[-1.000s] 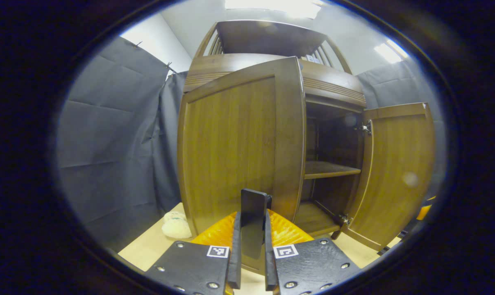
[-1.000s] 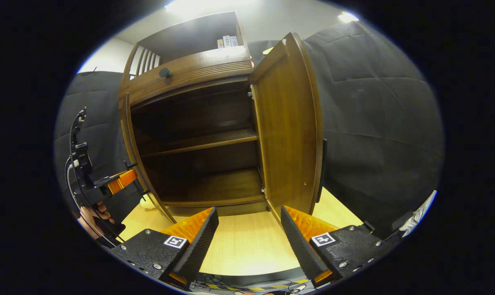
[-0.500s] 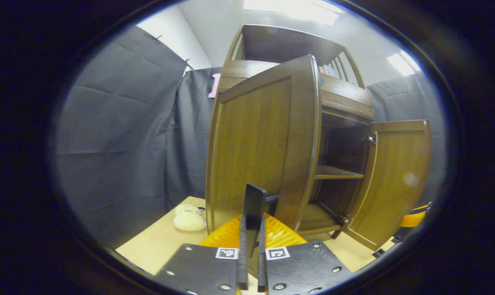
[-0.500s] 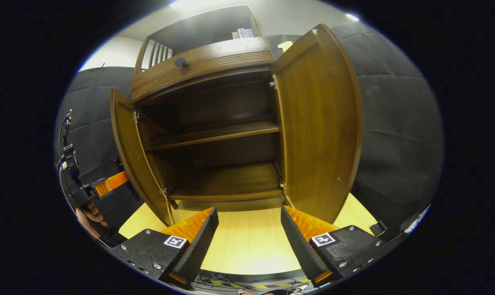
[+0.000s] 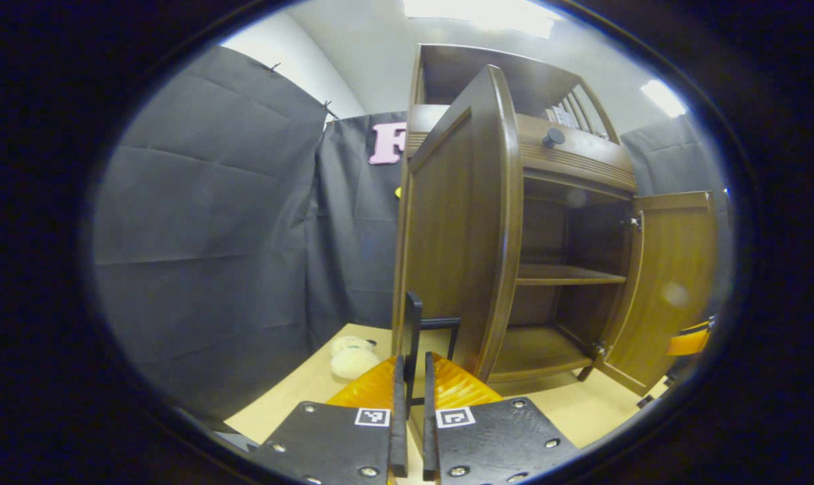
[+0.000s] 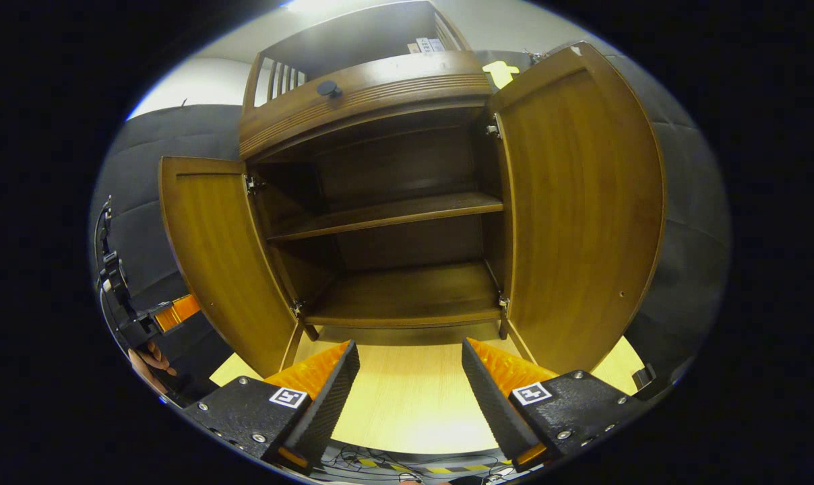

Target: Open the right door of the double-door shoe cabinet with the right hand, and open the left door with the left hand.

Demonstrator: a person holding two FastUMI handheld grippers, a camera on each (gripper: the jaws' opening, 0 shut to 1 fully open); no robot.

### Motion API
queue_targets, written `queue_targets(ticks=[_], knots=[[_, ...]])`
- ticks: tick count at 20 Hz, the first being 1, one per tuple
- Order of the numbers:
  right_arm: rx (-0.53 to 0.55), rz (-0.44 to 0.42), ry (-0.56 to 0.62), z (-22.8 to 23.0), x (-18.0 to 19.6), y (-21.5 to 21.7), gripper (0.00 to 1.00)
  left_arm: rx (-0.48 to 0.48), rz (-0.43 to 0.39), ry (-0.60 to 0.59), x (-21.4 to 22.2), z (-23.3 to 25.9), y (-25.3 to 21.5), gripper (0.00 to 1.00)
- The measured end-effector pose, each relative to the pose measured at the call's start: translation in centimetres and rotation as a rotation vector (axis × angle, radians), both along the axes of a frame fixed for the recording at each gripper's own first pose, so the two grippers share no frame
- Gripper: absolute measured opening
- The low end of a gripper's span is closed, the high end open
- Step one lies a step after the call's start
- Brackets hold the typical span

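Left gripper (image 5: 408, 377) pinched the left door's (image 5: 457, 229) upright black handle (image 5: 415, 337), directly ahead at its near edge; right gripper (image 6: 407, 377) hung spread, off the right door (image 6: 582, 209).

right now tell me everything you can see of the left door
The left door is a brown wood panel with a raised frame, hinged to the cabinet at its top and bottom corners. It stands swung wide open and upright, baring the shelves. In the left gripper view it shows nearly edge-on, with a thin black handle low on its outer face. The left tongs are shut on that handle.
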State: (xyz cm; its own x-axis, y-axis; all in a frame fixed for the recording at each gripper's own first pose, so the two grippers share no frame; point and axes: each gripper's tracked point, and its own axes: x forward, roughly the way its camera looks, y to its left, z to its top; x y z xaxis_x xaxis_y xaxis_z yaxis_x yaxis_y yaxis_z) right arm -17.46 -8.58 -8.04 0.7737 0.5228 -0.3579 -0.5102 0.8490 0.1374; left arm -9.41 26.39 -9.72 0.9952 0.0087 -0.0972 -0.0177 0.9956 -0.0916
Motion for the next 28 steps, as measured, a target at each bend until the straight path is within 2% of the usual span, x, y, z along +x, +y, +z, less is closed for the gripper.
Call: queue_targets(ticks=[3,5,7,10,13,14,15,16,17,18,19,20,23,25,28], knots=[[-0.005,0.002,0.0,0.2,0.0,0.4,0.92,-0.015,0.0,-0.019,-0.4,0.3,3.9,0.1],[-0.021,-0.002,-0.011,0.6,0.2,0.3,0.98,-0.008,0.004,-0.033,-0.6,0.7,6.6,0.1],[-0.044,-0.007,-0.017,1.0,0.7,0.0,0.92,-0.015,-0.002,-0.046,-0.6,0.7,9.1,0.1],[-0.077,-0.004,-0.037,2.0,1.3,-0.1,0.92,-0.041,-0.049,-0.066,-1.0,0.7,12.0,0.1],[-0.106,0.003,-0.068,2.7,1.6,0.0,0.92,-0.015,0.006,-0.043,-1.7,-0.2,14.2,0.1],[-0.099,0.007,-0.073,2.8,1.5,0.2,0.92,-0.022,0.019,-0.049,-2.1,0.1,14.3,0.1],[-0.087,0.015,-0.075,3.1,1.3,0.4,0.92,-0.032,0.025,-0.063,-2.6,0.7,14.1,0.16],[-0.081,0.021,-0.076,3.0,1.3,0.5,0.92,-0.033,0.033,-0.068,-3.1,1.1,14.0,0.17],[-0.074,0.023,-0.075,3.0,1.2,0.4,0.92,-0.025,0.041,-0.066,-3.6,1.2,13.9,0.04],[-0.062,0.028,-0.073,3.0,1.1,0.3,0.92,-0.011,0.052,-0.064,-4.2,1.4,13.5,0.03],[-0.051,0.034,-0.073,3.2,1.1,0.1,0.92,-0.003,0.061,-0.066,-4.9,2.1,13.0,0.1],[-0.049,0.034,-0.078,3.3,1.2,-0.1,0.92,-0.002,0.072,-0.071,-5.9,2.9,12.2,0.04],[-0.052,0.018,-0.115,4.0,1.6,-2.5,0.92,-0.009,0.108,-0.086,-8.7,5.2,11.5,0.03],[-0.036,0.01,-0.124,4.7,1.4,-4.2,0.92,-0.011,0.132,-0.082,-10.8,7.1,10.8,0.16],[-0.044,0.003,-0.163,6.3,1.3,-7.4,0.92,-0.014,0.147,-0.092,-13.1,10.7,7.5,0.16]])
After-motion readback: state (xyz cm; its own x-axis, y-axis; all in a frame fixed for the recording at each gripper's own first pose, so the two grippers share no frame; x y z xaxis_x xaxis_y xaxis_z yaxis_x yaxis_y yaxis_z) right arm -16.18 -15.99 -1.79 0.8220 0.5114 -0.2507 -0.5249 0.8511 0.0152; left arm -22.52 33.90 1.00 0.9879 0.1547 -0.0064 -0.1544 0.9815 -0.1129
